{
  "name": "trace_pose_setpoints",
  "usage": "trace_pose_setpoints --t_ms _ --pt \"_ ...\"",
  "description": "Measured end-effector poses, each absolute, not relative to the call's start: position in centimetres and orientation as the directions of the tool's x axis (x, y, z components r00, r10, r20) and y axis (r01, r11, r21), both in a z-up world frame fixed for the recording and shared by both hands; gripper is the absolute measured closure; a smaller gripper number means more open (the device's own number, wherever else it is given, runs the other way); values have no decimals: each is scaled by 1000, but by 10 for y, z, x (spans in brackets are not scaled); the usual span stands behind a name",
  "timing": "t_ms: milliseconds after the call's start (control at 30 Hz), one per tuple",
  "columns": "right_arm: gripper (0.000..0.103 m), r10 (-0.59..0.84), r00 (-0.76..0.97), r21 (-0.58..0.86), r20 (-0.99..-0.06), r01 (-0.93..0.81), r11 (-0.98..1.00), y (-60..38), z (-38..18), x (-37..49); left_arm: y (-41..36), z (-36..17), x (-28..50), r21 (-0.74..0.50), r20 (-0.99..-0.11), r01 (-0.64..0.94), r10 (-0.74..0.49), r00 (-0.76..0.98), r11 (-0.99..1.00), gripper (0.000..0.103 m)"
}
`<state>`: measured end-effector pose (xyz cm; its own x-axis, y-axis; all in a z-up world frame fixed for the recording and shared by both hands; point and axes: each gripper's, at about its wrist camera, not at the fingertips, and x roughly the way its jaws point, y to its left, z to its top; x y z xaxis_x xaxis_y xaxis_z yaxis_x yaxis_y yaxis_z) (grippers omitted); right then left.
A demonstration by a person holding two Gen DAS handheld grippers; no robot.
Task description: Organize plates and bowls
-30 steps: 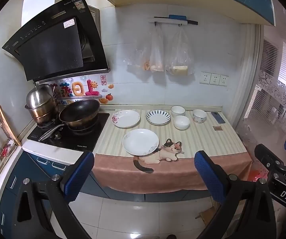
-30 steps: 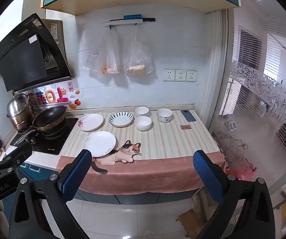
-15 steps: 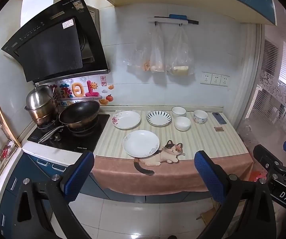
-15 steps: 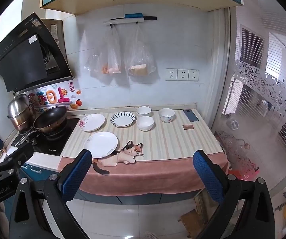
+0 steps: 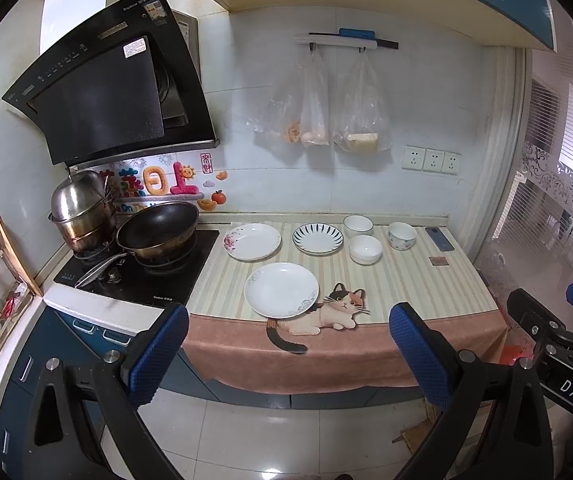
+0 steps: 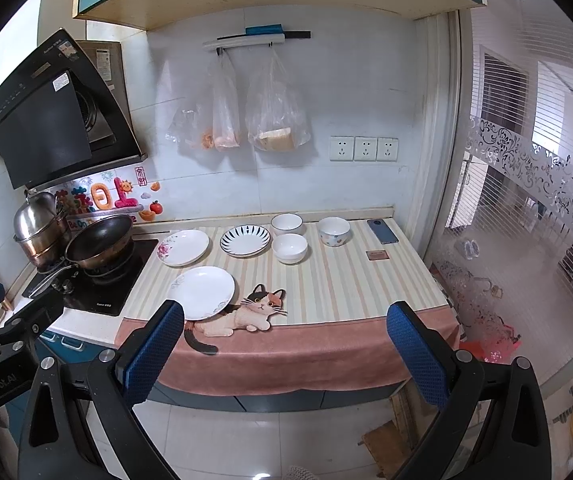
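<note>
Striped cream cloth with a pink hem covers the counter (image 5: 406, 280), a cat picture (image 5: 326, 314) printed at its front edge. Left of it stand the black hob (image 5: 158, 276) with small white lettering too small to read, a dark wok (image 5: 158, 232) whose handle points toward the front left, and a steel pot (image 5: 80, 216); colourful stickers (image 5: 158, 186) on the wall behind include red Chinese characters and the partly hidden words "On Th". All the crockery lies flat on the cloth: a plain white plate (image 5: 281, 289) near the front, touching the cat's back; behind it a rose-patterned plate (image 5: 252, 241) and a blue-striped plate (image 5: 318, 239) side by side; then three bowls (image 5: 365, 249) upright, rims up, toward the right rear, with a phone (image 5: 439, 239) beyond them, its long axis running front to back. Left gripper (image 5: 288, 354) and right gripper (image 6: 286, 352) both hang before the counter, jaws spread wide, holding nothing; "DAS" and "GenRobot.AI" show on their bodies.
</note>
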<state>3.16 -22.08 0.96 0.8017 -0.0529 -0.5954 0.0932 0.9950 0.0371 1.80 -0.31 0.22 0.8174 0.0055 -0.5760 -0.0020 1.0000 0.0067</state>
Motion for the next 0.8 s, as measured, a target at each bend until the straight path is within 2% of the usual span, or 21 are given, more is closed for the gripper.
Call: trace_pose_setpoints --t_ms 800 --pt "0 -50 800 41 -598 93 995 -222 10 36 -6 -1 29 9 -582 -1 6 813 1000 0"
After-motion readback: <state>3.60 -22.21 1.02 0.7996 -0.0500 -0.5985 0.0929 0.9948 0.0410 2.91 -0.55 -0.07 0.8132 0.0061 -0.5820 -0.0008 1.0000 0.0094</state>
